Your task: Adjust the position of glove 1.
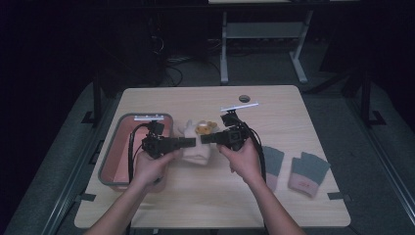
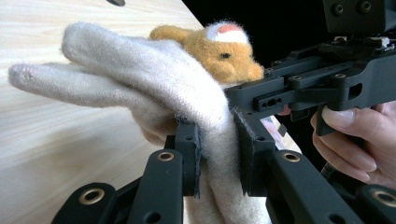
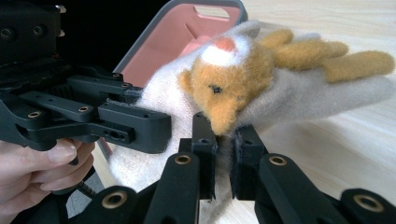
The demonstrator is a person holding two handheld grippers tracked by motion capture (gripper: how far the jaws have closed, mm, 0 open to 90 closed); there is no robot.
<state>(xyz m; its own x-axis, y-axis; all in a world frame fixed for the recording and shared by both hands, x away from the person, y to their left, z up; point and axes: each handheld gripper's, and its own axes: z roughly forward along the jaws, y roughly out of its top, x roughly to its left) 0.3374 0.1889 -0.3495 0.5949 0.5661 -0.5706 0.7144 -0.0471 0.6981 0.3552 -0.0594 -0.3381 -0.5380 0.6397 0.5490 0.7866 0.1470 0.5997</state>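
Observation:
A cream knitted glove [image 1: 198, 154] with an orange plush animal [image 1: 206, 128] on it hangs just above the middle of the wooden table [image 1: 205, 200], held from both sides. My left gripper [image 1: 192, 142] comes in from the left and is shut on the glove's fabric [image 2: 154, 74]; the cream knit is pinched between its pads [image 2: 198, 154]. My right gripper [image 1: 203, 139] comes in from the right and is shut on the same glove [image 3: 299, 98], just below the animal's snout [image 3: 224, 121]. The two grippers' tips nearly meet.
A salmon tray with a grey rim [image 1: 105, 161] sits at the table's left, right behind my left hand, and its inside [image 3: 187, 28] holds nothing visible. Two grey gloves with pink cuffs [image 1: 272, 164] [image 1: 307, 172] lie at the right. A cable hole [image 1: 244, 98] is at the far edge.

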